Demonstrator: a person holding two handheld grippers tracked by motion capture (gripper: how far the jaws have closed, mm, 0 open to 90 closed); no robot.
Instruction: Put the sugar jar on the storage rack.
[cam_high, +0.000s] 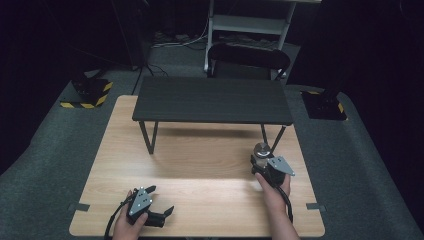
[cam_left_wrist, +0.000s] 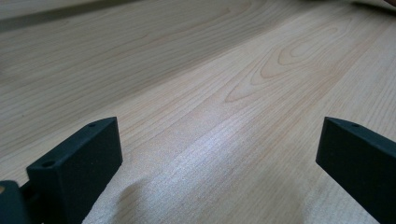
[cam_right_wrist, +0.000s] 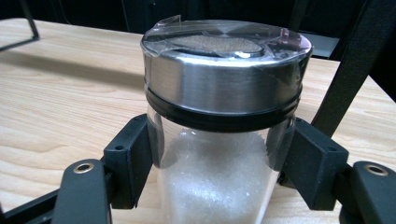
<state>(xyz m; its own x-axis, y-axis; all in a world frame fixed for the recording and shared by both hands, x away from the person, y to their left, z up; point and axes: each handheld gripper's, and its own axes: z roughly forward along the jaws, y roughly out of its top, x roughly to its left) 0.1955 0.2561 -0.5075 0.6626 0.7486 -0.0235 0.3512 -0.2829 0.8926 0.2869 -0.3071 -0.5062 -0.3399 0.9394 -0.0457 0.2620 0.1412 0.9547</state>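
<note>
A glass jar (cam_right_wrist: 219, 79) with a steel lid and white granules inside sits between the jaws of my right gripper (cam_right_wrist: 217, 158), which is shut on its glass body. In the high view the jar (cam_high: 261, 150) is at the table's right side, just in front of the black shelf's right legs, with my right gripper (cam_high: 260, 161) behind it. Whether the jar rests on the table I cannot tell. My left gripper (cam_high: 161, 200) is near the front left edge, open. Its jaws (cam_left_wrist: 219, 154) stand wide apart over bare wood.
A low black shelf (cam_high: 212, 100) on thin legs stands across the back half of the wooden table (cam_high: 200, 165). One of its slanted legs (cam_right_wrist: 348, 70) rises close to the jar's right. A black chair (cam_high: 248, 55) stands beyond the table.
</note>
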